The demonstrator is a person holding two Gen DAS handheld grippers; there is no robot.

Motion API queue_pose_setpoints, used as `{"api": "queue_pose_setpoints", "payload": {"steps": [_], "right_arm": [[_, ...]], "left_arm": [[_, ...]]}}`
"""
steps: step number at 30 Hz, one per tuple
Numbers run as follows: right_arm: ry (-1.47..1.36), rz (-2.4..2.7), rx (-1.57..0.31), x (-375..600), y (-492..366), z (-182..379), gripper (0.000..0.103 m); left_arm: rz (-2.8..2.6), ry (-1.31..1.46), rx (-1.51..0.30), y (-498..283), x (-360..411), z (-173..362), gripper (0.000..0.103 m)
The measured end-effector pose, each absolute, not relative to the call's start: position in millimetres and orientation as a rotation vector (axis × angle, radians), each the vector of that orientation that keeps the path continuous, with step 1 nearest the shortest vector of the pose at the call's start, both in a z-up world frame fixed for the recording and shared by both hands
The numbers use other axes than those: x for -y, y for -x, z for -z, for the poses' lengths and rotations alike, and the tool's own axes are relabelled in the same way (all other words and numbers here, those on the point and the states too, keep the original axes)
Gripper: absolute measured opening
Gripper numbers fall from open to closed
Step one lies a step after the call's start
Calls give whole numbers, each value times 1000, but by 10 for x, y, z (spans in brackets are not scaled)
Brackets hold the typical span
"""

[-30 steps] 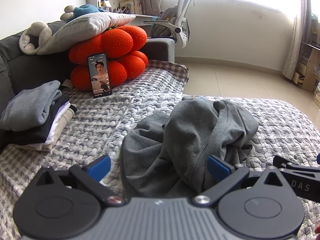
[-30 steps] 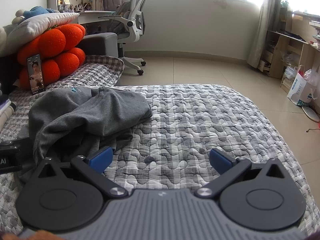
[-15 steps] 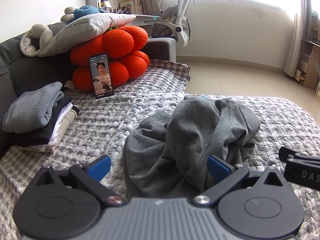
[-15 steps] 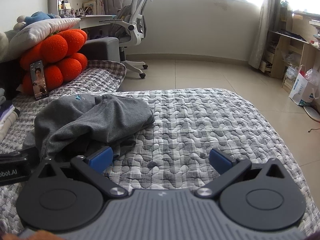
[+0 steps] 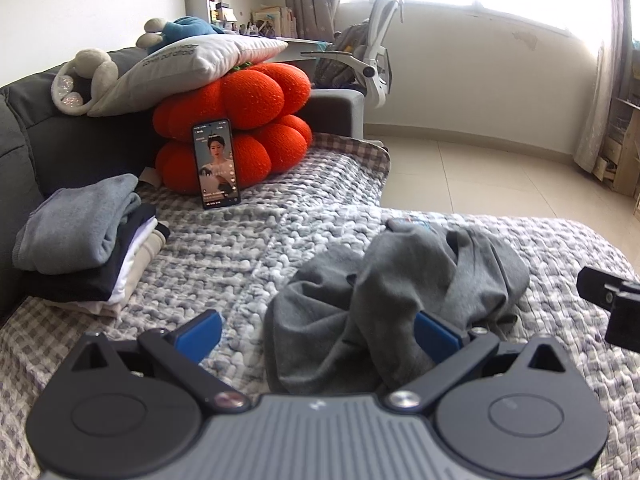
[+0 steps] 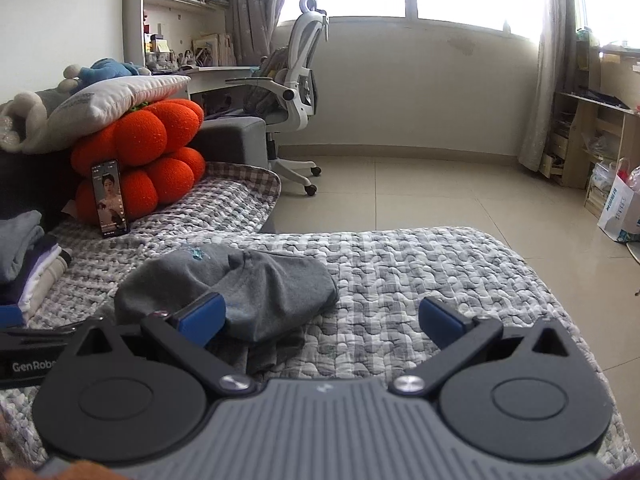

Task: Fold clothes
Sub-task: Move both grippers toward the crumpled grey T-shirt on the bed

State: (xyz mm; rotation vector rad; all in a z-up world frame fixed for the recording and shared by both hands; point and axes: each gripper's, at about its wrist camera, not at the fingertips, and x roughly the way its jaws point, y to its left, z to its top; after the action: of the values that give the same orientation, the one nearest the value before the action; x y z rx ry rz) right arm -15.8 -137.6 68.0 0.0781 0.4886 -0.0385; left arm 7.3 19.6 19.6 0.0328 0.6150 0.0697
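A crumpled grey garment [image 5: 396,292] lies in a heap on the grey quilted bed cover [image 5: 248,248]. My left gripper [image 5: 316,332] hovers open just in front of it, with the heap's near edge between the blue pads and nothing gripped. In the right wrist view the same grey garment [image 6: 248,284] sits ahead and to the left. My right gripper [image 6: 322,318] is open above the bed cover [image 6: 420,272], its left pad [image 6: 202,316] in front of the garment's edge. A stack of folded clothes [image 5: 84,240] rests at the left.
A phone [image 5: 216,162] leans against orange cushions [image 5: 240,120] with a white pillow [image 5: 188,64] on top. A dark sofa back [image 5: 24,140] runs along the left. A white office chair [image 6: 296,92] and tiled floor [image 6: 420,192] lie beyond the bed. Shelves [image 6: 588,136] stand at the right.
Both grippers have pulled back and risen from the grey garment, so it appears smaller and farther. The garment itself lies as before. Both stay open.
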Motion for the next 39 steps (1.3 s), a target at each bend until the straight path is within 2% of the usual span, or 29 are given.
{"api": "queue_pose_setpoints", "payload": {"steps": [16, 31, 39], "right_arm": [[-53, -34, -471, 1194, 1, -735, 103], [-134, -87, -653, 1253, -57, -692, 103], [-120, -70, -682, 1344, -25, -636, 103]], "left_arm": [[-100, 6, -577, -237, -469, -174, 103], [-96, -53, -652, -187, -458, -133, 103], [-76, -72, -673, -179, -389, -101, 103]]}}
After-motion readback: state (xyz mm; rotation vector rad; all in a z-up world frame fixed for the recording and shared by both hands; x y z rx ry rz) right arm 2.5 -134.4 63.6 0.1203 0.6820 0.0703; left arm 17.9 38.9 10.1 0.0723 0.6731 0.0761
